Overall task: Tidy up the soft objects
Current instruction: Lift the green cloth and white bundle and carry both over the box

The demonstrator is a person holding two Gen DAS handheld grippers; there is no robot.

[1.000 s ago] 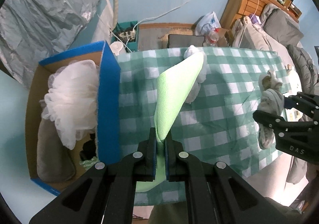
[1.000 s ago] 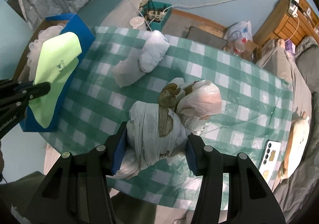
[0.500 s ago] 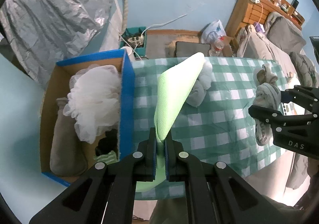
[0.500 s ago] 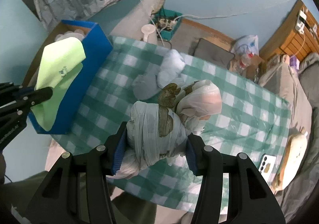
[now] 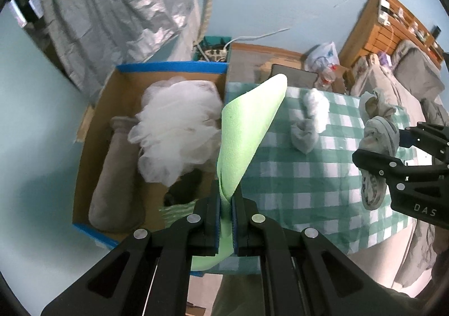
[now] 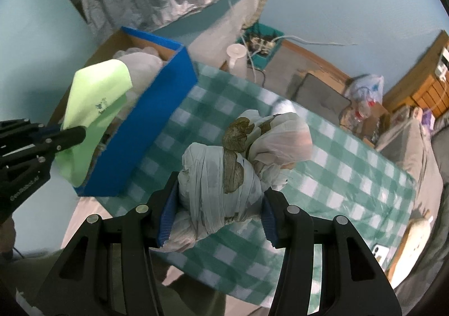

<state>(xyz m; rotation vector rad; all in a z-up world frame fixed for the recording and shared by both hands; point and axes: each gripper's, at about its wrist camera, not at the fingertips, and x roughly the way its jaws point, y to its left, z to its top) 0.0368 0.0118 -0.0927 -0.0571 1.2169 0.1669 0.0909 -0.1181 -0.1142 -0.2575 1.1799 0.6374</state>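
Our left gripper (image 5: 226, 220) pinches a green foam sheet (image 5: 247, 136), and over the last second we have carried it left, so it now stands over the near right wall of the blue-edged cardboard box (image 5: 171, 67), where a white mesh pouf (image 5: 176, 133) already lies; we judge release is close. Our right gripper (image 6: 217, 217) stays clamped on a knotted pale cloth bundle (image 6: 224, 175), raised above the checked tablecloth (image 5: 308, 175)

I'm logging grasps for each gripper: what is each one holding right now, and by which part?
Left gripper: green foam sheet, pinched at its lower edge. Right gripper: knotted cloth bundle, squeezed across its lower body.
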